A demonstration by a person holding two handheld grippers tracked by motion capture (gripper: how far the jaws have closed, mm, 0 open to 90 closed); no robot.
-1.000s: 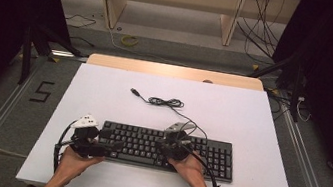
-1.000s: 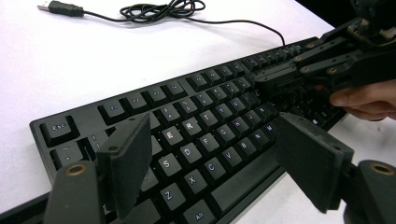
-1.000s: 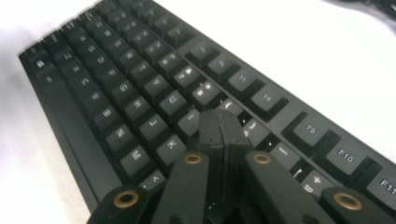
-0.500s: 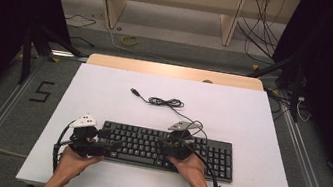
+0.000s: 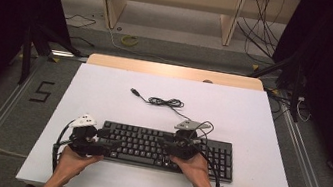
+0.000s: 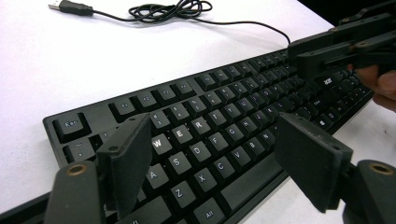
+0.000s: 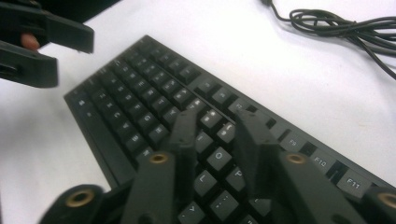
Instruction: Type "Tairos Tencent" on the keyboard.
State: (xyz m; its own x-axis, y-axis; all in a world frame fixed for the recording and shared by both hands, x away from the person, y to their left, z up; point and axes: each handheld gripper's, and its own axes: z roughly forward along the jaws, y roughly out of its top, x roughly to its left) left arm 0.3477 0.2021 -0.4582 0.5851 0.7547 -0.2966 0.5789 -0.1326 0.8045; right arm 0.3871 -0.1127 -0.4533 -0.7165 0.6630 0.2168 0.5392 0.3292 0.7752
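**Both claws over keyboard, typing-style pokes**

Left claw (image 5: 113, 144) hovers low over the keyboard's (image 5: 146, 143) left end, jaws spread wide, nothing between them; in the left gripper view they straddle the W–B key area without touching. Keyboard lies flat on the white bench (image 5: 103, 98), near its front edge, between both hands. Its cable (image 5: 165, 102) sits coiled just behind, USB plug (image 5: 134, 91) loose on the bench, well apart from both claws.

Right claw (image 5: 164, 144) is over the keyboard's middle-right; its jaws have just been opening, now part-open with nothing gripped, tips just above the O/P keys in the right gripper view (image 7: 215, 135).

Step in hand looks like pressing keys with jaw tips. To do it well: narrow the jaws so a single tip meets one key, come straight down, press lightly, lift clear before shifting. Keep the left claw steady or resting so the keyboard doesn't skid. Risk: wide jaws hitting two keys at once.
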